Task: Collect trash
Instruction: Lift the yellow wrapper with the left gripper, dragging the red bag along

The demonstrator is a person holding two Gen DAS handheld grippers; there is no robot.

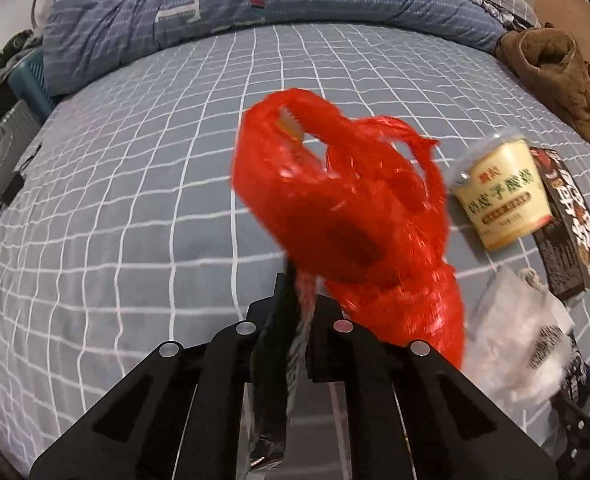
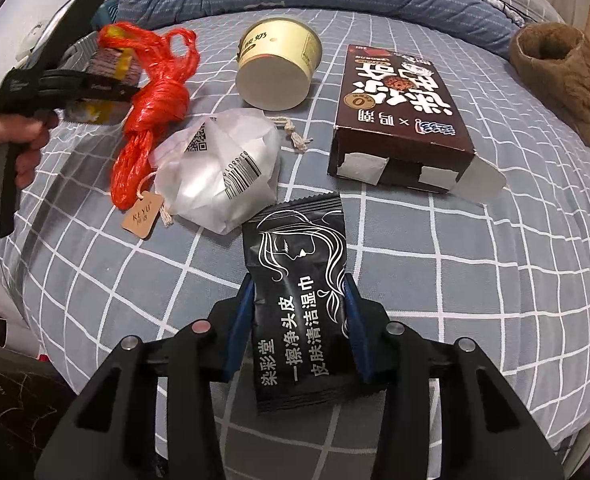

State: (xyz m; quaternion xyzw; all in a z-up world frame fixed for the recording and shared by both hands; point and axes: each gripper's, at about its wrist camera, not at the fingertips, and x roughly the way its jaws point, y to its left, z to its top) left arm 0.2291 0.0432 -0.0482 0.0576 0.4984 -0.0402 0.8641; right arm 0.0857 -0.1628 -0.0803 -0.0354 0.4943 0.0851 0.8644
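Right wrist view: right gripper [image 2: 297, 300] pinches black foil wipe sachet [image 2: 301, 300], left gripper [image 1: 301, 308] clamps knotted red plastic bag [image 1: 335, 208]; slick film risks slipping.

The black wipe packet [image 2: 299, 300] reads "染彩堂 一擦净头皮 皮肤清洁湿巾". At eleven o'clock from it, a tan tag [image 2: 142, 216] says "KLYU". The white pouch [image 2: 219, 168] carries a QR code and barcode, digits unclear.
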